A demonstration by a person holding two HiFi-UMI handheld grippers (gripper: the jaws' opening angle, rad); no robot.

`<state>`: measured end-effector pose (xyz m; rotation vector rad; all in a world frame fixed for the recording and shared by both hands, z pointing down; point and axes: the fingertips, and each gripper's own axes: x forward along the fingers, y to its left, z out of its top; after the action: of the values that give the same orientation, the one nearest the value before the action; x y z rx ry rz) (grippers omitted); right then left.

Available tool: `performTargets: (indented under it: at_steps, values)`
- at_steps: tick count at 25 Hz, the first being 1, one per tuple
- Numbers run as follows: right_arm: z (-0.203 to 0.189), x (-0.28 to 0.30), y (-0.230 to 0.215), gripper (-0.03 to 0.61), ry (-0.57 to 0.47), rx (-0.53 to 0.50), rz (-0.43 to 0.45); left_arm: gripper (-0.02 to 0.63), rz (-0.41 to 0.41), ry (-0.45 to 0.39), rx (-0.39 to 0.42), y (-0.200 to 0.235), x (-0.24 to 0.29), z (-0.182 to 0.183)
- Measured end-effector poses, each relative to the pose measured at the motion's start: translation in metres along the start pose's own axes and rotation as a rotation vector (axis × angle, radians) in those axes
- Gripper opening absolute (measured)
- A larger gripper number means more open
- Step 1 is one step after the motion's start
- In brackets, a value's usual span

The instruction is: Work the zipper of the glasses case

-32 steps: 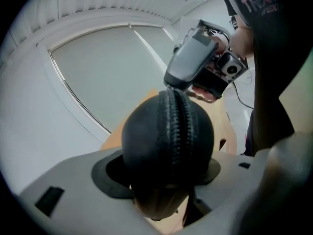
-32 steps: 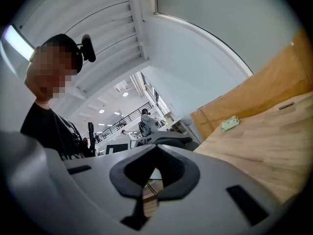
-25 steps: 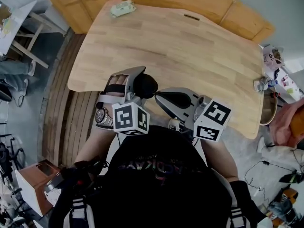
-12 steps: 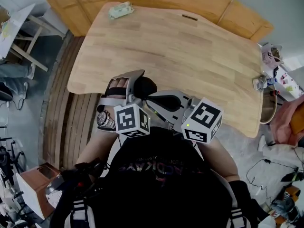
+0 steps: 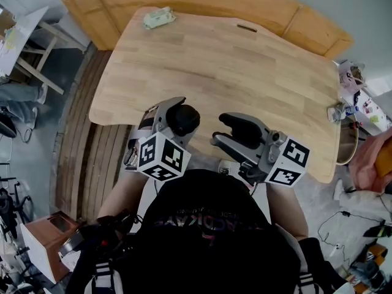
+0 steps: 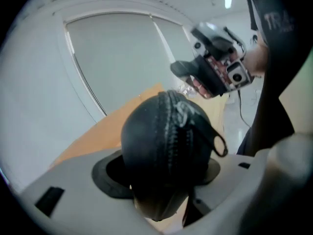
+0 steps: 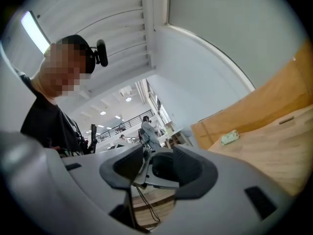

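Fingers (image 6: 73, 195) of our left gripper (image 6: 161, 173) clamp the glasses case (image 6: 161, 146); our right gripper (image 7: 156, 173) is opening, empty. Next we should pinch the zipper pull (image 6: 211, 129) just beyond the left fingers.

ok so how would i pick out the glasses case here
Start at the big wooden table; at its near edge the left gripper clamps the glasses case. It is black and rounded, and unlike the gripper parts around it has a zipper running over its end and a small loop.

Right tool (image 5: 228, 132) opening, empty, off case (image 5: 184, 119)
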<state>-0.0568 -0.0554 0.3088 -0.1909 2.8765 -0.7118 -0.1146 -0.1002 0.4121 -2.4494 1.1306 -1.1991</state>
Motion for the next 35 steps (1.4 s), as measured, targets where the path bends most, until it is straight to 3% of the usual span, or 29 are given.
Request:
performTargets:
  at_steps: [7,10,17,22,28,35]
  values:
    - [-0.010,-0.032,-0.029,0.253,-0.014,0.075,-0.050,0.288,-0.264,-0.322,-0.446,-0.004,-0.020,0.043]
    - [-0.024,-0.028,-0.029,0.285,0.031,0.079,-0.031,0.288,-0.355,-0.449,-0.548,-0.004,-0.032,0.068]
    - [-0.038,-0.016,-0.013,0.348,0.133,-0.003,0.041,0.288,-0.473,-0.633,-0.606,-0.006,-0.057,0.102]
    - [-0.040,-0.011,-0.004,0.367,0.145,0.025,0.095,0.288,-0.528,-0.732,-0.629,-0.010,-0.071,0.117]
    - [-0.047,0.000,0.010,0.365,0.186,0.038,0.171,0.288,-0.567,-0.743,-0.593,-0.023,-0.074,0.125]
    - [-0.057,0.008,0.017,0.360,0.199,0.069,0.190,0.288,-0.615,-0.733,-0.560,-0.043,-0.075,0.128]
